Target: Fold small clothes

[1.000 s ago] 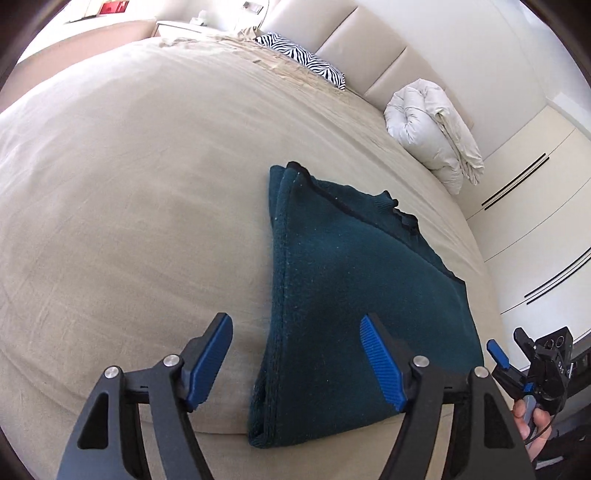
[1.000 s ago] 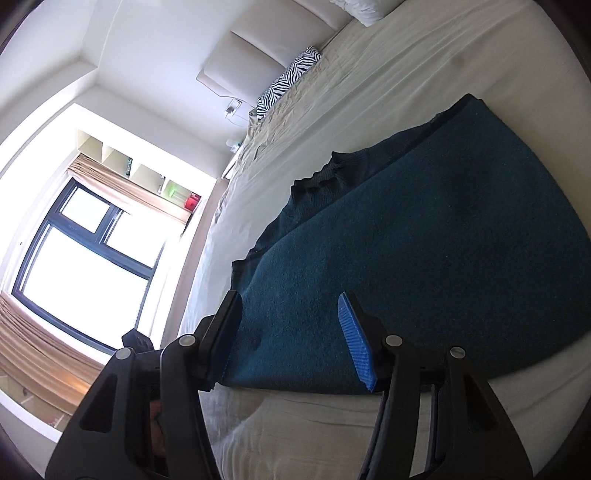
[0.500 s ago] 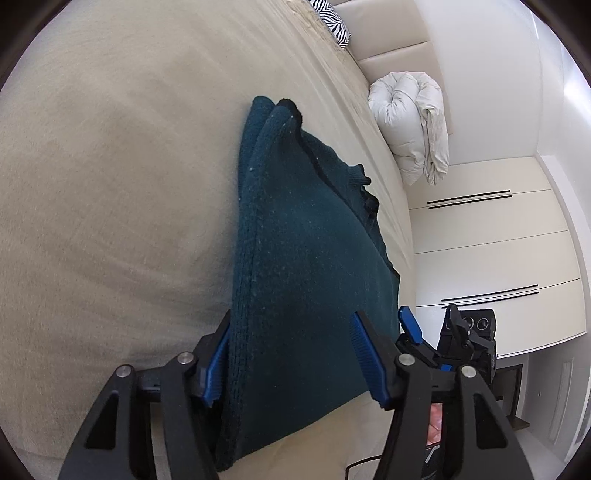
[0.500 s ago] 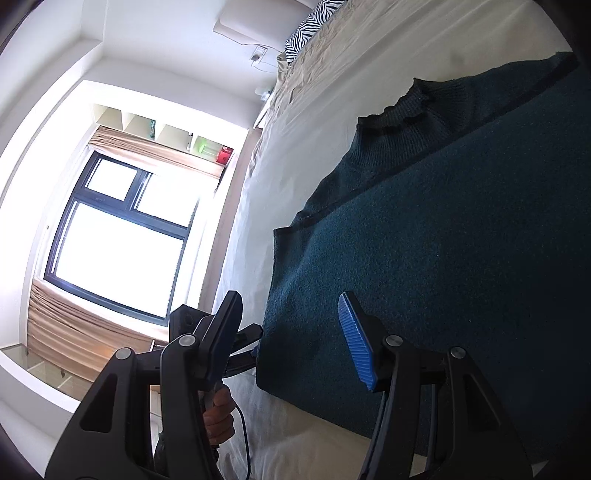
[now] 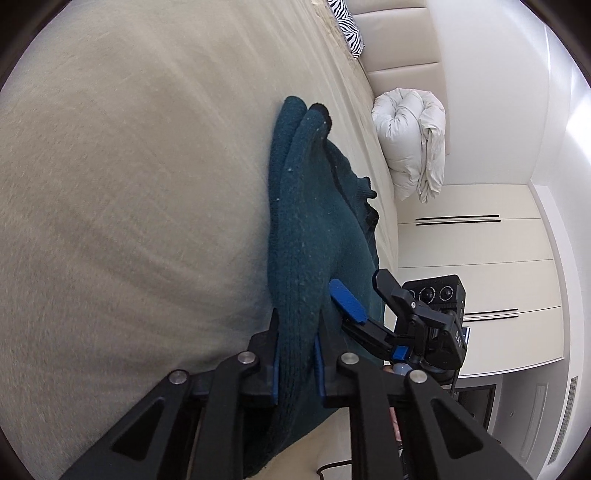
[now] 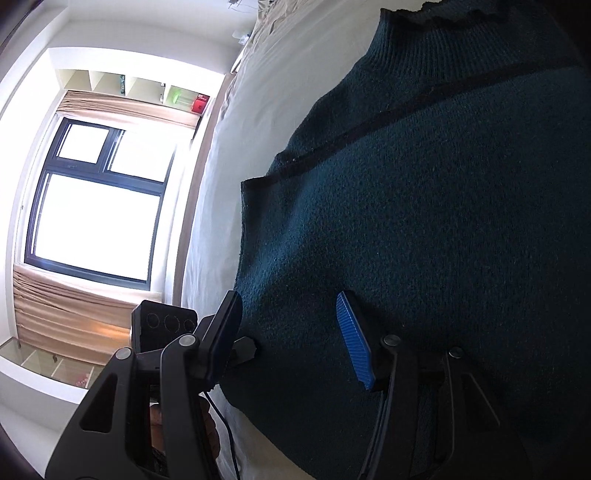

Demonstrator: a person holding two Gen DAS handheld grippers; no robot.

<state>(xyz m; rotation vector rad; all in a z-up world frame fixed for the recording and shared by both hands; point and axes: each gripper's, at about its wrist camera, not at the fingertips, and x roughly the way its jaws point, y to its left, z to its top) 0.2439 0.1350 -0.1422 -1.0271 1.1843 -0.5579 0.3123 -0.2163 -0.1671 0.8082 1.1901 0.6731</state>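
Sweater (image 5: 314, 236) lengthwise along bed (image 5: 129, 184), collar headboardward

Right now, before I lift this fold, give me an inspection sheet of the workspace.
Surface: beige bed, sheet fairly smooth.
Job's things: teal sweater, already folded once, lying near the bed's edge.
Clutter: rolled white duvet and zebra pillow by the headboard, clear of the sweater.
Grippers: left gripper closing, pads pressing the sweater's folded edge; right gripper closing slightly, jaws apart over the sweater's near corner, no clamp seen.
Cables: dark cable hanging below the left gripper.
Surroundings: window with curtains, white wardrobe.
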